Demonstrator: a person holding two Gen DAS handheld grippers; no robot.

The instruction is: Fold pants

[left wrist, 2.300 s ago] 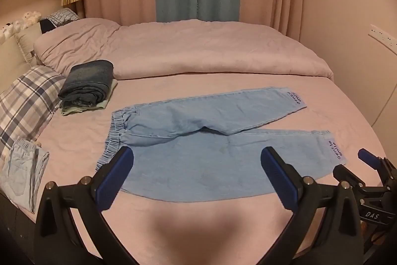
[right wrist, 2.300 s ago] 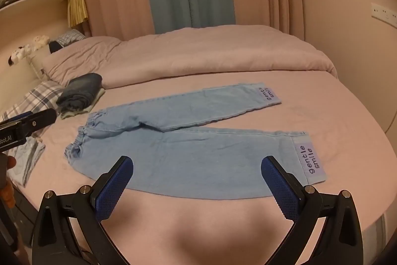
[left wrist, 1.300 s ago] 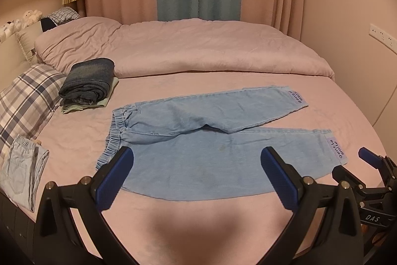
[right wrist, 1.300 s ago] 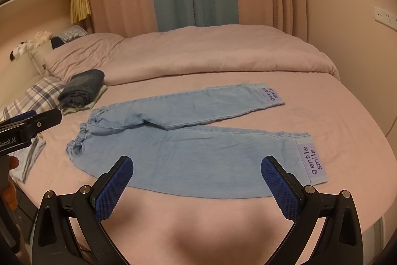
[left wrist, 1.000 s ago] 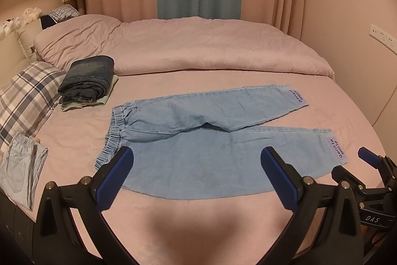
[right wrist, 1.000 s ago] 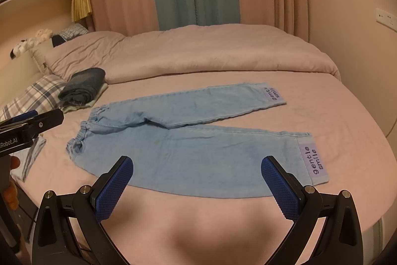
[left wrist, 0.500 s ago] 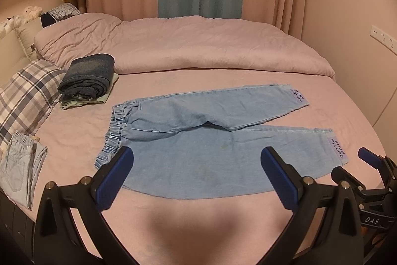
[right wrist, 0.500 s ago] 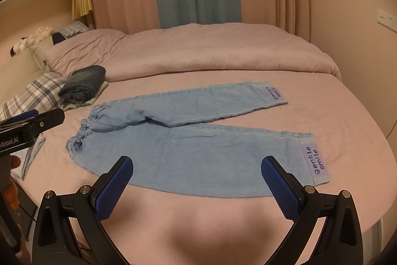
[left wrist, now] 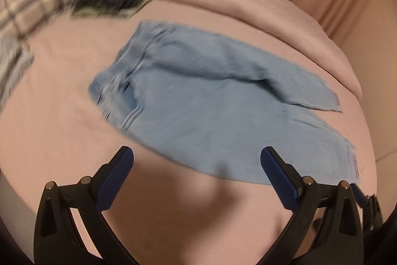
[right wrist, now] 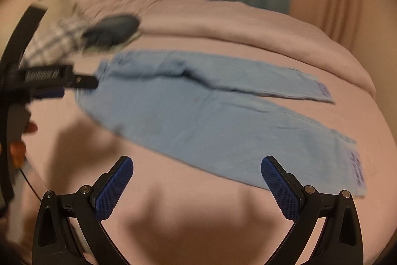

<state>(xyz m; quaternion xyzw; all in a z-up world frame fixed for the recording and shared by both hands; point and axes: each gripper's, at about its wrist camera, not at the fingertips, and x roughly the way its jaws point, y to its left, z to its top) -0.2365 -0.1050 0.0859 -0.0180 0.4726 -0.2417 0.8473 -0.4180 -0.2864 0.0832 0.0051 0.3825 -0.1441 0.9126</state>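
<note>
The pants [left wrist: 211,101] lie flat on the bed [left wrist: 62,131] just ahead of the wide-open, empty left gripper [left wrist: 197,173] and right gripper [right wrist: 197,178], bare sheet along their near edge.

My left gripper [left wrist: 197,160] has its jaws spread wide, and nothing sits between them. My right gripper [right wrist: 197,170] is just the same, jaws wide apart and holding nothing. Both point forward and down.
</note>
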